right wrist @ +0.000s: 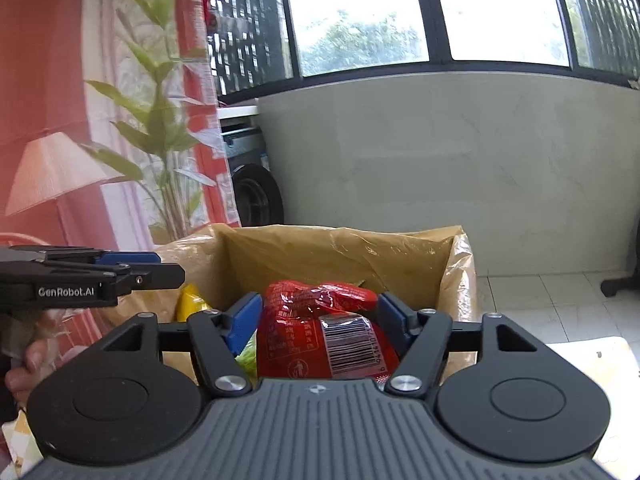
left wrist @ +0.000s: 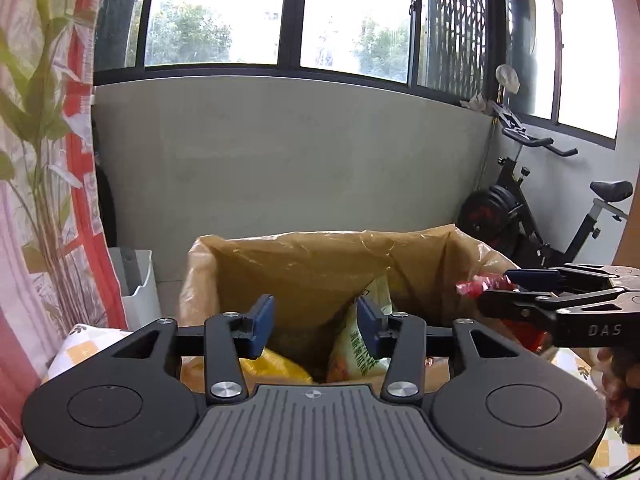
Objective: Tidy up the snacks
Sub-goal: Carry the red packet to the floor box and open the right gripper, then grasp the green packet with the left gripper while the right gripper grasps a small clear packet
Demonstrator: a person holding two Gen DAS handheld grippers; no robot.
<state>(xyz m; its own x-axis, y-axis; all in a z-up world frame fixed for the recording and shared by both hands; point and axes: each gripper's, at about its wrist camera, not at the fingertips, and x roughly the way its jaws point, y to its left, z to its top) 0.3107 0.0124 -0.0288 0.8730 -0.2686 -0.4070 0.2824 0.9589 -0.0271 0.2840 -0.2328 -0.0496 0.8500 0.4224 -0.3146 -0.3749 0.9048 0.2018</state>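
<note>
- The right gripper [right wrist: 316,320] holds a crinkly red plastic snack packet [right wrist: 320,332] between its blue pads, over the bag-lined cardboard box [right wrist: 460,276], presumably for dropping in (grip looks loose).
- The left gripper [left wrist: 316,326] hangs open and empty above the box, where a yellow packet [left wrist: 276,366] lies.

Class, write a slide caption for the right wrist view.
Right gripper holds a red snack packet over the lined box.

Daylight from blown-out windows [left wrist: 224,20]; fisheye bending edges; pink corner haze.
</note>
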